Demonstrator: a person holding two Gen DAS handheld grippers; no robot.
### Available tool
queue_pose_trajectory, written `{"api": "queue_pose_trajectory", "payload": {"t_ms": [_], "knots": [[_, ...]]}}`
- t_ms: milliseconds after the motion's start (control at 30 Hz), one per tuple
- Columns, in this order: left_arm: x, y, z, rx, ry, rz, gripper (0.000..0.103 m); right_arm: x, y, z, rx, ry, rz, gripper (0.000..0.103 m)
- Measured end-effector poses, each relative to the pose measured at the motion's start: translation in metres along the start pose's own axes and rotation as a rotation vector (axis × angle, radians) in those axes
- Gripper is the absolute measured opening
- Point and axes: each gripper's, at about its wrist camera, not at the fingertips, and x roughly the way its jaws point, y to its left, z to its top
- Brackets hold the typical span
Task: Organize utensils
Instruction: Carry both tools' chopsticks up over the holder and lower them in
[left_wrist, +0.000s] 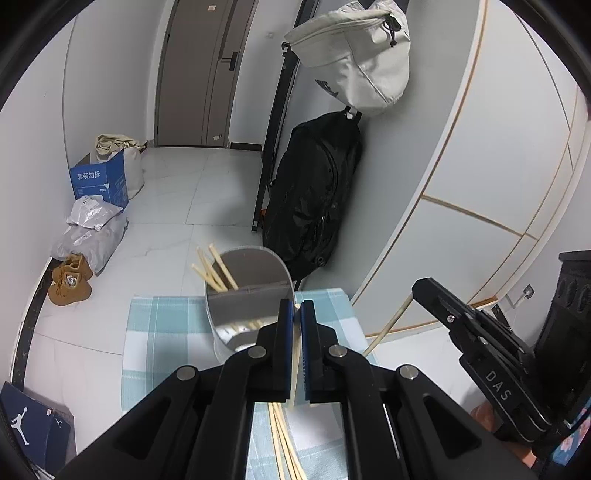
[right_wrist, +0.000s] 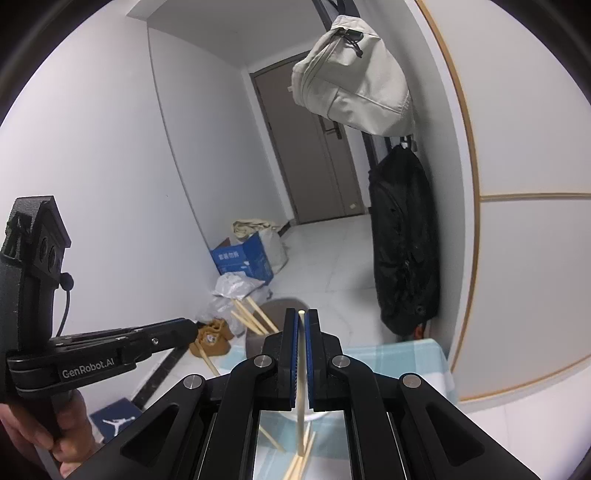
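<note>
Over the checked cloth (left_wrist: 166, 325), task part done: some chopsticks stand in the holder, two are held, more lie loose.
Largest first: one blue-and-white cloth covers the table top; on it stands one grey holder (left_wrist: 255, 295) with two compartments, its far one carrying about four chopsticks (left_wrist: 216, 271) that lean out to the left. Two grippers are up over it. Left gripper (left_wrist: 297, 314) has its tongs clamped together on one chopstick (left_wrist: 295, 373), which hangs down between the blue pads. Right gripper (right_wrist: 302, 321) is likewise clamped on one chopstick (right_wrist: 302, 384), tip showing at the top of the pads. Below them a loose bundle (left_wrist: 282, 446) is left on the cloth, roughly four or five; the overlap hides the exact count. My judgement: near halfway, both held sticks bound for the holder next.
</note>
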Motion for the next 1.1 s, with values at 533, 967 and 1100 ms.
{"api": "queue_pose_trajectory", "payload": {"t_ms": [533, 967, 1100], "knots": [[0.007, 0.031, 0.082, -0.088, -0.072, -0.026, 0.000, 0.047, 0.011, 0.089, -0.094, -0.001, 0.035, 0.003], [0.028, 0.069, 0.106, -0.151, -0.092, -0.026, 0.000, 0.106, 0.043, 0.122, -0.221, -0.005, 0.042, 0.003], [0.037, 0.085, 0.098, -0.191, -0.079, -0.031, 0.000, 0.126, 0.051, 0.114, -0.259, 0.021, 0.041, 0.003]]}}
